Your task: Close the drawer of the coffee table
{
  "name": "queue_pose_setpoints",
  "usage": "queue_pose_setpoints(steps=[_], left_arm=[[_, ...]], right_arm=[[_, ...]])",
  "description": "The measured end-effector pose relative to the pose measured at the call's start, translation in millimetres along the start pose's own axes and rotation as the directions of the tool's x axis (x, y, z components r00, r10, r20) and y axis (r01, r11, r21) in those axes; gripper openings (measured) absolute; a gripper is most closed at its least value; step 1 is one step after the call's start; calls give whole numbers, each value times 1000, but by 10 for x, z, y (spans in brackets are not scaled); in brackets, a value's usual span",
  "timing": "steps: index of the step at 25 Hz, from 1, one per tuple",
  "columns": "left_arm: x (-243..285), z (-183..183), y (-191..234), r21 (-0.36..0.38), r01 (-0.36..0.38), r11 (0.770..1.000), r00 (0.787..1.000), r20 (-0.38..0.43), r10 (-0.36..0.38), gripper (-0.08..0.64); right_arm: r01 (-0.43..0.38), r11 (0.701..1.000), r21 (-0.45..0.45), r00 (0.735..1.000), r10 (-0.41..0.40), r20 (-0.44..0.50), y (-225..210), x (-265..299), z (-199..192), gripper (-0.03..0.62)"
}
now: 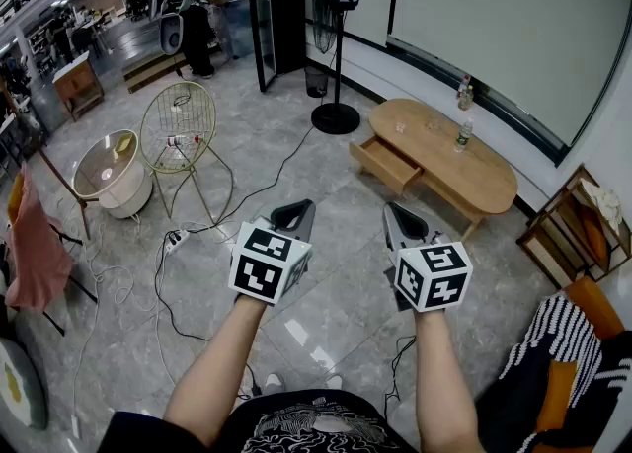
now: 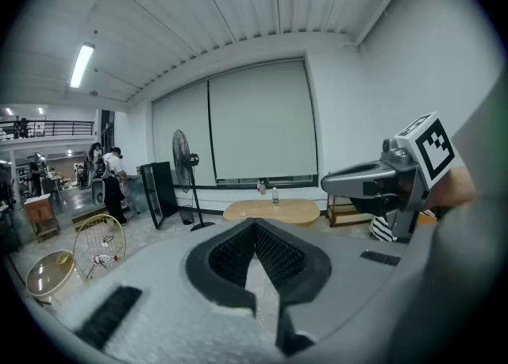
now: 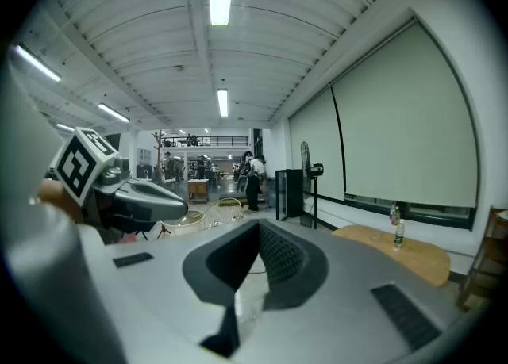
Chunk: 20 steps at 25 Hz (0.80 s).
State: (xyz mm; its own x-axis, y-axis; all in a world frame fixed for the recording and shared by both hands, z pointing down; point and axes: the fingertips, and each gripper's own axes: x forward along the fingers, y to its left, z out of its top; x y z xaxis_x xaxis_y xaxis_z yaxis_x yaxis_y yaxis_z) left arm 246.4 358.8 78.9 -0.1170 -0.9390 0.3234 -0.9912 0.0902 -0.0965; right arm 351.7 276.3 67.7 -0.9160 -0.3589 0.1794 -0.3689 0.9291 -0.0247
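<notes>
Both grippers shut and empty, drawer pulled open.
The left gripper (image 1: 296, 210) and right gripper (image 1: 399, 212) hold their fingers (image 2: 282, 255) pressed together on nothing, side by side above the floor (image 1: 336, 278); the drawer (image 1: 385, 163) juts from the wooden desk (image 1: 484, 180) at one o'clock, well apart.

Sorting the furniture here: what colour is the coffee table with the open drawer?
Light tan wood; the coffee table shows best in the head view.
</notes>
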Motion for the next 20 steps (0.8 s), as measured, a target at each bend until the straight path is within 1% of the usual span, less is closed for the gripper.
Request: queue_pose_setpoints(steps=[5,8,16,20], left_arm=[[64,-55,-113,-10,-5,1000,1000,-23,5,2],[78,-67,-128,-7,-22,1000,999,-32,22,1],[245,-92,60,-23,-53,998,998,-34,52,2],[402,-89,280,-29,-61,998,998,-25,60,2]], right_arm=[[1,1000,4,1000,-1,16,-116,-59,-36,6],[-5,1000,8,1000,5,14,-166,-60,-91,26],[-26,999,29,1000,26,-1,-235,166,-220,104],[-30,999,38,1000,30,-8,-302,407,-246,154]])
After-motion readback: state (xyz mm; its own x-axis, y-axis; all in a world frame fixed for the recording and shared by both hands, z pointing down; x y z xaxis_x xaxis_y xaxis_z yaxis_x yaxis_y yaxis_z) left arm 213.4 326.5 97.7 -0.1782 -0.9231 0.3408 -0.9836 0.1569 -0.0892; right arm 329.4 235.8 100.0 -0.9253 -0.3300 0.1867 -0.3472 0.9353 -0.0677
